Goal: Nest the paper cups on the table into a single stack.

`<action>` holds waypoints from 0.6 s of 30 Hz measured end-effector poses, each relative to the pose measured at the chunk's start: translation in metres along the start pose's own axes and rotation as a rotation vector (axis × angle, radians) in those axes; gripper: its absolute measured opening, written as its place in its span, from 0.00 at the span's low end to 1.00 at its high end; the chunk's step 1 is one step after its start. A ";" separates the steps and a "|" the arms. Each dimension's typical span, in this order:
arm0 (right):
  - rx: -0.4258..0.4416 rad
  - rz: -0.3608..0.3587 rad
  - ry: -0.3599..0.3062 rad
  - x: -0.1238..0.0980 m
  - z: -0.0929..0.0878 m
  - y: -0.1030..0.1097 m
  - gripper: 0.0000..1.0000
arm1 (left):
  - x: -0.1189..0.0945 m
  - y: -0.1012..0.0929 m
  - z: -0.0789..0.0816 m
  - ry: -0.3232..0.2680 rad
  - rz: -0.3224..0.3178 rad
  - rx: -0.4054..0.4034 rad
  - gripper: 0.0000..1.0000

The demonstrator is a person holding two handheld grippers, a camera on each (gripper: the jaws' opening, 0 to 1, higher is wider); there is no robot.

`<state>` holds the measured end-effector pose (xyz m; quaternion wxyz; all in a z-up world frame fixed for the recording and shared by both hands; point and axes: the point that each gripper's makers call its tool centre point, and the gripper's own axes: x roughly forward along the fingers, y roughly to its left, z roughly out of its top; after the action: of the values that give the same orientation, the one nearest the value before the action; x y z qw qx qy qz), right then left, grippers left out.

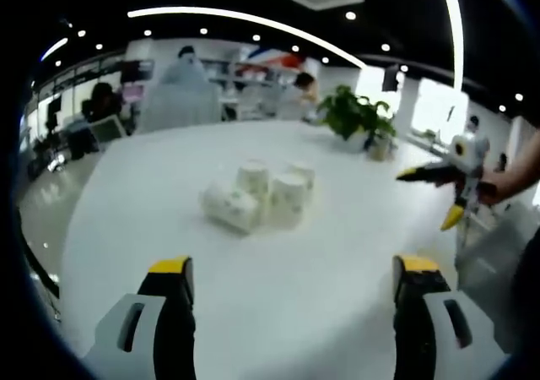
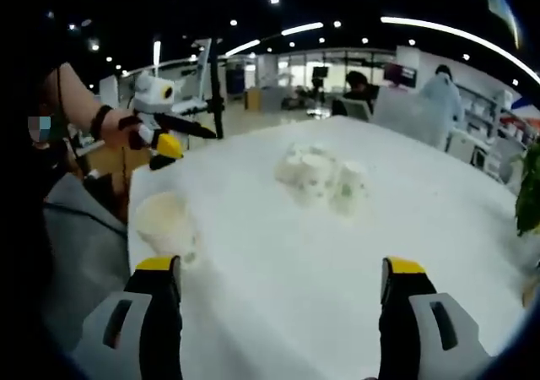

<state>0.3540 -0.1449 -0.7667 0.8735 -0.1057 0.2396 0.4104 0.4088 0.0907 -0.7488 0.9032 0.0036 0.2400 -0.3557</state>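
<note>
The small white printed paper cups (image 1: 261, 194) huddle mid-way on the round white tabletop (image 1: 337, 295), one lying on its side, and, being light and easily crushed, want gentle rim grips from both grippers' spread, empty jaws.

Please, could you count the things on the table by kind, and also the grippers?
Paper cups in the cluster: 4, one lying on its side
Paper cup standing apart: 1
Potted plant: 1
Grippers: 2, the left gripper and the right gripper
Total: 8
</note>
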 end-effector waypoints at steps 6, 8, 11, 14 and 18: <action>-0.032 0.016 0.017 0.011 -0.006 -0.002 0.97 | 0.012 0.021 0.012 0.003 0.020 0.016 0.97; -0.031 0.024 0.017 0.014 -0.007 -0.001 0.97 | 0.015 0.025 0.014 0.003 0.019 0.013 0.97; -0.024 0.030 0.011 0.019 -0.008 -0.002 0.97 | 0.023 0.031 0.019 0.009 0.020 0.027 0.97; -0.007 0.028 0.002 0.022 -0.009 -0.004 0.97 | 0.031 0.035 0.021 0.022 0.009 0.042 0.97; 0.011 0.027 -0.001 0.024 -0.014 -0.004 0.97 | 0.043 0.039 0.022 0.043 -0.017 0.066 0.97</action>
<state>0.3656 -0.1375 -0.7909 0.8687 -0.0972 0.2427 0.4208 0.4703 0.0882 -0.7543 0.8943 0.0390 0.2476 -0.3707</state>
